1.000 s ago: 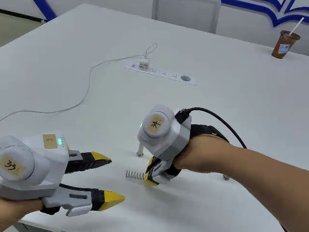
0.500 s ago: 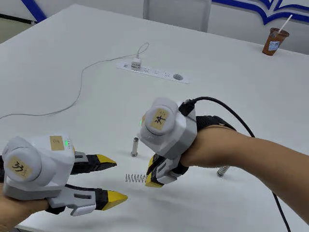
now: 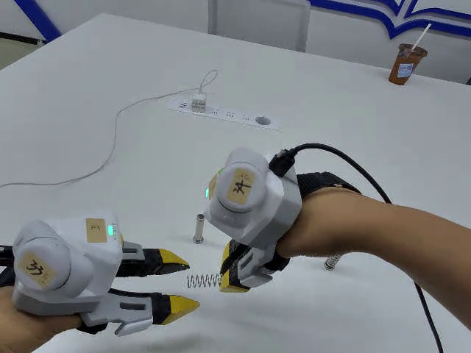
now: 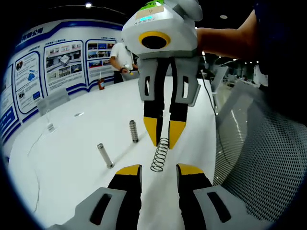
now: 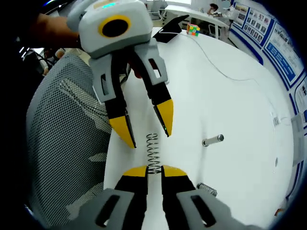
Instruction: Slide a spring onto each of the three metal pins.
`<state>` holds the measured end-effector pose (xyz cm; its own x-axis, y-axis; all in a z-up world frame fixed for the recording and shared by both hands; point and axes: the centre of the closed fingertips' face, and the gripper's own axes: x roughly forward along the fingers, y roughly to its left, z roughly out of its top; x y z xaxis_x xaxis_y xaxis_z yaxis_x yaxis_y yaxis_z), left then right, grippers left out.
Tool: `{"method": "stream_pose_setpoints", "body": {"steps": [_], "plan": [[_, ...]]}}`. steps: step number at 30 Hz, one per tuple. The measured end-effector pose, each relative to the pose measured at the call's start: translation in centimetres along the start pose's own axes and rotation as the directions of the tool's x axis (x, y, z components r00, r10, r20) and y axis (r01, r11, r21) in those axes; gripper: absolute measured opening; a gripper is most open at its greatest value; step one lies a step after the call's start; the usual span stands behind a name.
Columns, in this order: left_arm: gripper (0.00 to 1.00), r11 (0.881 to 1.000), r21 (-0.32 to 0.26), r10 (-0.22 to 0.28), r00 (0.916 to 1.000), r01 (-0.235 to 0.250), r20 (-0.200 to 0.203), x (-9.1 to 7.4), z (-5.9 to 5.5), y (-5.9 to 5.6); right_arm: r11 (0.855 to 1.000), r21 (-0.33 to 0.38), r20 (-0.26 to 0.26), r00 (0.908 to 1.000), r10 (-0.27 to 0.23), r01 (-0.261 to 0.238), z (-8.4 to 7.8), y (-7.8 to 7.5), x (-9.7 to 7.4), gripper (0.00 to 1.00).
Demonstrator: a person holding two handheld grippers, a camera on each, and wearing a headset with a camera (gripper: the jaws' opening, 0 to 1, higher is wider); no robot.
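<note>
- Right gripper (image 5: 154, 171): the jaws are pressed together on one end of a loose spring (image 5: 152, 152). The spring juts out level from the tips, low over the white table (image 3: 353, 147).
- Left gripper (image 4: 159, 168): the jaws are spread and hold nothing. It faces the right gripper tip to tip, and the spring's free end reaches about to the gap between its jaws.
- Bare pin (image 3: 199, 228): it stands upright on the table just beyond the held spring and carries no coil.
- Sprung pin (image 4: 133, 130): it stands upright farther off, near the person's right forearm, with a coil already seated round its shank.
- Third pin: its state cannot be judged from these views, so the count below may be short by one.
- Progress, as judged: one spring is on, and a second is in hand but not yet on any pin. The held spring has yet to be lined up over the bare pin and slid down, and a third spring is probably to follow.
- Background: a power strip (image 3: 221, 114) with its cable lies mid-table, and a cup (image 3: 403, 65) stands at the far edge, both well apart from the work.
</note>
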<state>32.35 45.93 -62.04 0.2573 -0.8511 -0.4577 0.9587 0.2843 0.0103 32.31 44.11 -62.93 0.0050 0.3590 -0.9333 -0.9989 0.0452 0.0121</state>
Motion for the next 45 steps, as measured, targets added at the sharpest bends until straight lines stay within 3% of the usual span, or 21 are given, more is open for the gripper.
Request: {"method": "stream_pose_setpoints", "body": {"steps": [15, 27, 45], "plan": [[0.13, 0.998, 0.062, -0.033, 0.9994, 0.032, 0.012, 0.5, 0.6, -0.8, 1.0, -0.022, -0.01, 0.9999, 0.005, -0.005, 0.1, 0.8, -0.4, 0.11], [0.12, 0.996, 0.079, -0.04, 0.9992, 0.039, 0.008, 0.5, 0.5, -0.8, 0.999, -0.035, 0.002, 1.0, -0.008, 0.008, 0.8, 0.9, -1.4, 0.11], [0.11, 0.996, 0.077, -0.035, 0.9994, 0.034, 0.008, 0.3, 0.3, -0.8, 0.998, -0.064, 0.071, 0.9973, -0.016, 0.02, 3.4, 1.1, -2.5, 0.11]]}}
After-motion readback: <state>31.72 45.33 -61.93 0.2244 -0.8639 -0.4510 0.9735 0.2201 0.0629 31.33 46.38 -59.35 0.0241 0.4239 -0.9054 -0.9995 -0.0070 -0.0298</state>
